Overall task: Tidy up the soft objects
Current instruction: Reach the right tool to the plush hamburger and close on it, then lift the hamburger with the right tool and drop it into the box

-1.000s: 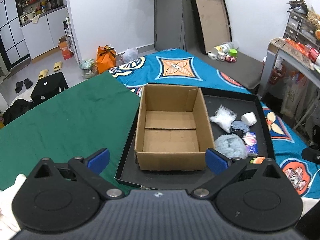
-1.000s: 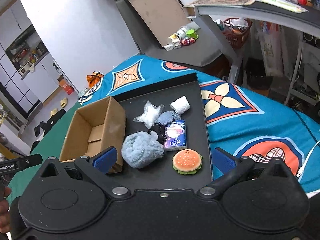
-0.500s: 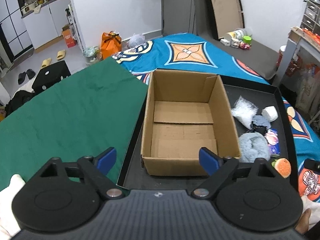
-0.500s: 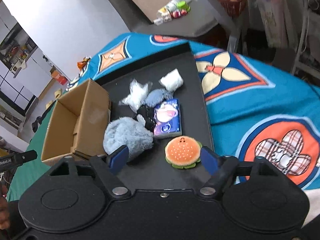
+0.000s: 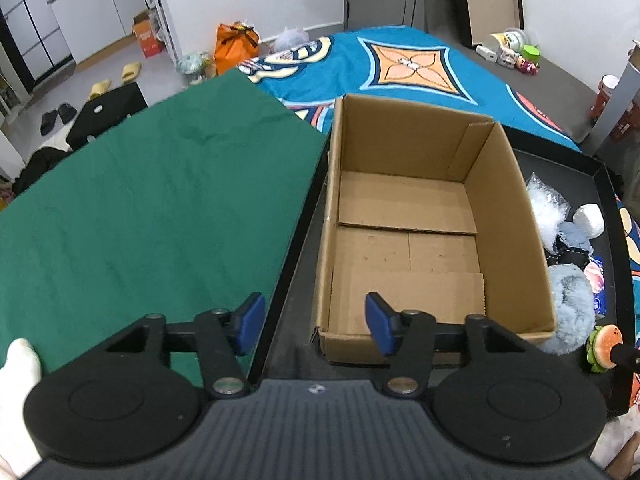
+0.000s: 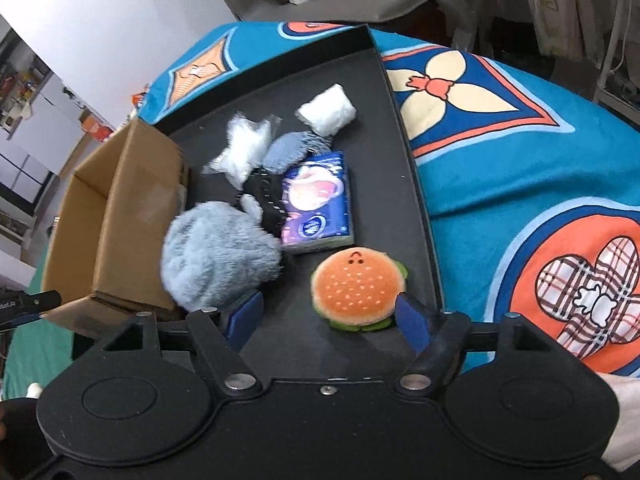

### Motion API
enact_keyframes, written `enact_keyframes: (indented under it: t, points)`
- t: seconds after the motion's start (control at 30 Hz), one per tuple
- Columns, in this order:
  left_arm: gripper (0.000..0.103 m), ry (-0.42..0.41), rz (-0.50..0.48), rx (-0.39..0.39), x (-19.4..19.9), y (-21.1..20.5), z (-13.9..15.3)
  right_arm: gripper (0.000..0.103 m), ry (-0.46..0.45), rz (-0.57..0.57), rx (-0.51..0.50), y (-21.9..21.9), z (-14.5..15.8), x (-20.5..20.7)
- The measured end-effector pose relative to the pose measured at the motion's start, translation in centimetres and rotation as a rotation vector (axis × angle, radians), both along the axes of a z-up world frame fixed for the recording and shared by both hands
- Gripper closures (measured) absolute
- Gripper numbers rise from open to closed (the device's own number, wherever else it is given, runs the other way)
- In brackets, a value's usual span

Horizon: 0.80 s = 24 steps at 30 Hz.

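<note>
Burger plush (image 6: 357, 289) lies between right gripper's (image 6: 328, 320) spread jaws, untouched

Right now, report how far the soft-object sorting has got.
Done: nothing is sorted; the cardboard box is empty. In hand: nothing is held. The right gripper is open, low over the black tray, with the burger plush between its fingertips. The left gripper is open at the box's near edge. Left: burger plush, grey furry plush, tissue pack and the white bundles.
</note>
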<state>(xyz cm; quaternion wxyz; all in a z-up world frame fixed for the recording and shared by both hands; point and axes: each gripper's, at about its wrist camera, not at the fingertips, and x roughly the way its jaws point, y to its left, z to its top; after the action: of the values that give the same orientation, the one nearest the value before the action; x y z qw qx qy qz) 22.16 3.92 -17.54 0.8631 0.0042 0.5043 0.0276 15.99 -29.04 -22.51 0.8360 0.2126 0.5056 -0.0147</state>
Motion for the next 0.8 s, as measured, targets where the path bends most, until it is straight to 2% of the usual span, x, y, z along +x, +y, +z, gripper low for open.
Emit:
enact_keyframes:
  t: [0.23, 0.33, 0.4, 0.5, 0.57, 0.6, 0.8]
  points:
    - [0.067, 0.031, -0.023, 0.013, 1.1, -0.3, -1.4, 0.031, 0.029, 0.007, -0.065, 0.3, -1.1, 1.3]
    - [0.075, 0.046, -0.041, 0.019, 1.5, -0.5, -1.9, 0.031, 0.049, 0.025, -0.095, 0.7, -1.7, 1.7]
    - [0.086, 0.057, -0.045, 0.014, 1.8, -0.5, -2.2, 0.031, 0.062, 0.027, -0.101, 0.8, -2.0, 1.8]
    - [0.092, 0.064, -0.056, 0.029, 1.8, -0.6, -2.3, 0.031, 0.067, 0.028, -0.111, 0.9, -2.2, 2.1]
    - [0.095, 0.073, -0.068, 0.027, 1.9, -0.6, -2.1, 0.038, 0.071, 0.037, -0.121, 1.1, -2.2, 2.2]
    - [0.095, 0.078, -0.078, 0.022, 2.0, -0.5, -1.9, 0.047, 0.077, 0.041, -0.124, 1.2, -2.4, 2.3]
    - [0.095, 0.084, -0.121, 0.043, 1.5, -0.5, -1.1, 0.052, 0.074, 0.051, -0.120, 1.4, -2.3, 2.0]
